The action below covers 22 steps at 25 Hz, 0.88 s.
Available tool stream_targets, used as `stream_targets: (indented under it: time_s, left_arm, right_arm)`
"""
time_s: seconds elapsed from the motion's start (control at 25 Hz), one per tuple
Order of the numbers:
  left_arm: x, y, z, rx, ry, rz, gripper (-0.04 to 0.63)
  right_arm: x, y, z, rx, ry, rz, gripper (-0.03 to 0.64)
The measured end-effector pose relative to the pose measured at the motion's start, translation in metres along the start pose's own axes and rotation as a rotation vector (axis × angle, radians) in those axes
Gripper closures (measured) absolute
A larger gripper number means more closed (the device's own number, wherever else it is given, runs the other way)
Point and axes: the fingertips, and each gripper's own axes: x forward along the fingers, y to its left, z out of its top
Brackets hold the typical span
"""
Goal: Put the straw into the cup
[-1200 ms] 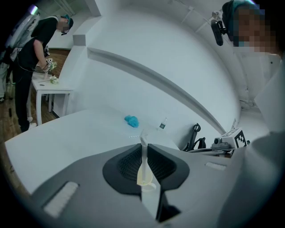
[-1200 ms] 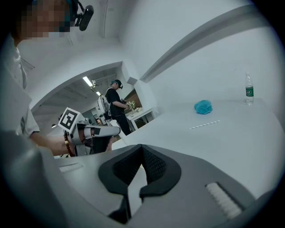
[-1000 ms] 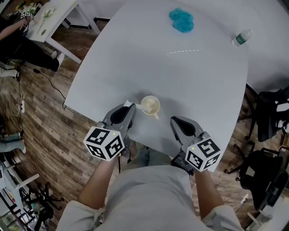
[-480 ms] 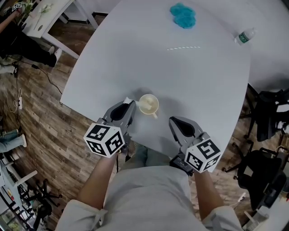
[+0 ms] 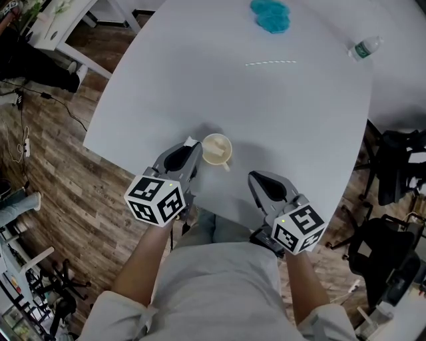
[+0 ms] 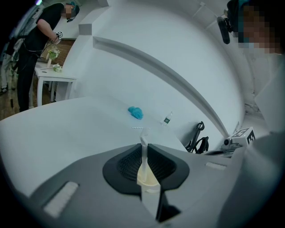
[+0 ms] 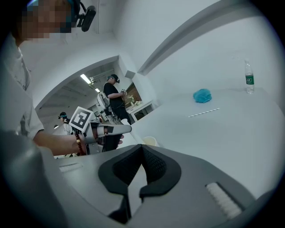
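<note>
A cream paper cup (image 5: 215,148) stands near the table's front edge. My left gripper (image 5: 193,149) is at its left side, shut on a white flap (image 6: 144,150) that sticks out from the cup, whose cream rim (image 6: 147,176) shows between the jaws. The straw (image 5: 271,63) lies flat far back on the table, thin and white with faint stripes, also in the left gripper view (image 6: 138,128) and the right gripper view (image 7: 204,112). My right gripper (image 5: 253,176) hovers right of the cup, shut, with nothing held (image 7: 142,147).
A crumpled blue thing (image 5: 270,14) lies beyond the straw. A small water bottle (image 5: 365,48) is at the far right edge of the white table (image 5: 313,126). Black chairs (image 5: 393,173) stand to the right. A person stands at a side table (image 6: 49,67) far left.
My left gripper has sunk slightly, still shut on the cup's flap. The head view has slid, so the table sits higher in the picture. The right gripper has kept still.
</note>
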Motion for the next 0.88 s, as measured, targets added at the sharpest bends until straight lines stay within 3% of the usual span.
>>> stream_targets:
  time_s: [0.88]
  left_arm:
    - [0.017, 0.009, -0.014, 0.000, 0.047, 0.001, 0.535]
  right_arm:
    - [0.009, -0.003, -0.005, 0.024, 0.013, 0.003, 0.611]
